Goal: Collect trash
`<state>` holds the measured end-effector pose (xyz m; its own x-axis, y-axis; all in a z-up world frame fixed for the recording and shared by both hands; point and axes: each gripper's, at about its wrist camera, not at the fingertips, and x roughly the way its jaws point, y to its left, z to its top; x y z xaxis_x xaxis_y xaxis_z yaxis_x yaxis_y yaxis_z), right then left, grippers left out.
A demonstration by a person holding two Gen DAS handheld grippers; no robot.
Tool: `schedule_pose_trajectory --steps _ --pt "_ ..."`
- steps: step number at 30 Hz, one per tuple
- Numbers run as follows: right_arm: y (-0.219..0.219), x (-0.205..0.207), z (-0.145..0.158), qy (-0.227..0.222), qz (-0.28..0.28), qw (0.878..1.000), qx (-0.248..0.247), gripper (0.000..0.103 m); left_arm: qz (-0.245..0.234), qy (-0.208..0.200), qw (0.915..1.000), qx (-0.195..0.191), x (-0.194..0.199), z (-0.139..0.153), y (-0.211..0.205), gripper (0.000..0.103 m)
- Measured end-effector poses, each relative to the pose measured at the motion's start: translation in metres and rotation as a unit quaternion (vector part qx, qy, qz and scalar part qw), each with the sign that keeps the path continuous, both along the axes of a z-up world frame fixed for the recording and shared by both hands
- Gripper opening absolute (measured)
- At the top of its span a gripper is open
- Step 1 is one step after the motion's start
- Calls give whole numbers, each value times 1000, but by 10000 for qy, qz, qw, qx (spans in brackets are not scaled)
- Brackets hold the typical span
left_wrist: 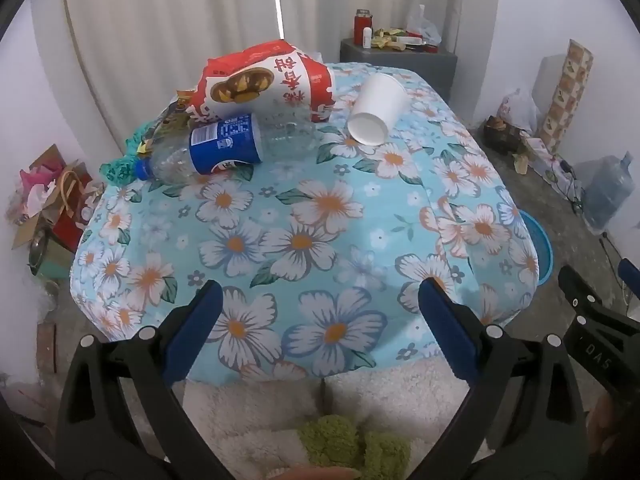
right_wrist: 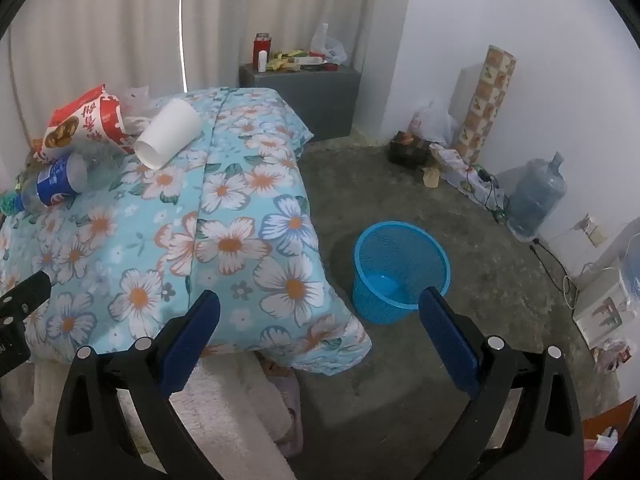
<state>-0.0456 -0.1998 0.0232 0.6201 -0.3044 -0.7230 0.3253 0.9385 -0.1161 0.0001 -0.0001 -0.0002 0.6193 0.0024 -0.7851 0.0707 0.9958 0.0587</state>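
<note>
Apparently at the outset: nothing collected yet. Left gripper [left_wrist: 320,304] and right gripper [right_wrist: 320,308] both spread wide, empty. On the floral-clothed table [left_wrist: 304,240], far side: red snack bag [left_wrist: 264,80], clear plastic bottle with blue label [left_wrist: 224,148], toppled white paper cup [left_wrist: 378,106]. Next, reach and pinch one. Blue mesh plastic bin [right_wrist: 400,268] on the floor beside, seemingly empty.

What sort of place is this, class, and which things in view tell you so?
Probably a lived-in room of a home, not a lab. A table under a floral cloth holds a snack bag, a plastic bottle and a paper cup. A blue wastebasket and a water jug stand on the bare floor.
</note>
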Motion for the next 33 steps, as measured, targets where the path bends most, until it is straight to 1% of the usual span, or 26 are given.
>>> schedule_pose_trajectory --steps 29,30,33 --pt "0 0 2 19 -1 10000 -14 97 5 28 10000 -5 0 0 0 94" --pt "0 0 2 21 -3 10000 -17 97 4 29 10000 -6 -2 -5 3 94" --pt "0 0 3 16 -2 10000 -23 97 4 28 10000 -6 -2 -5 3 94"
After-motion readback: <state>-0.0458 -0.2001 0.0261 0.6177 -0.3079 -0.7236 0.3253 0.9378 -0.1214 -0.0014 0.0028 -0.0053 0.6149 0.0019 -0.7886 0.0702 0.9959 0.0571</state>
